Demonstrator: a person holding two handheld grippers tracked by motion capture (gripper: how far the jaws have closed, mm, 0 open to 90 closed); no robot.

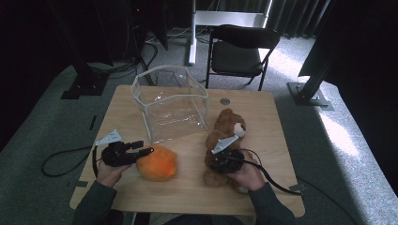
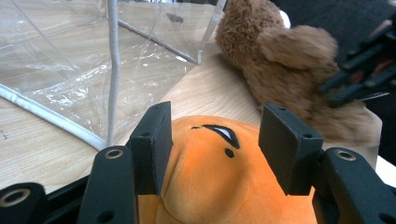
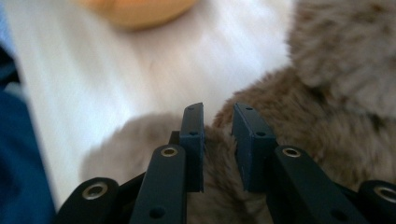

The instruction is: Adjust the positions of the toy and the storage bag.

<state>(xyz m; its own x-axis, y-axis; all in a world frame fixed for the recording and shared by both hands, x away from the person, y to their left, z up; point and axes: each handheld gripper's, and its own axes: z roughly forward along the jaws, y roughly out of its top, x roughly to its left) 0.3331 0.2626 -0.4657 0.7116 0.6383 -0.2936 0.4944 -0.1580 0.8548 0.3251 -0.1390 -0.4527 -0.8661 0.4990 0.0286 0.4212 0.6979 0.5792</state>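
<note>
An orange plush toy (image 1: 158, 163) with a small stitched face (image 2: 219, 133) lies on the wooden table (image 1: 187, 187), left of centre. My left gripper (image 1: 144, 147) comes at it from the left. Its jaws stand wide apart and press into the plush (image 2: 215, 177) from both sides. A brown teddy bear (image 1: 225, 136) lies on its back at the right, and also shows in the left gripper view (image 2: 285, 60). My right gripper (image 1: 227, 160) rests over its lower body. Its jaws stand close together and pinch a tuft of the bear's fur (image 3: 218, 154).
A clear plastic bag (image 1: 171, 101) stands open at the back middle of the table, just beyond both toys; its front wall (image 2: 70, 70) is close ahead of the left gripper. A black folding chair (image 1: 237, 51) stands behind the table. Cables trail off both sides.
</note>
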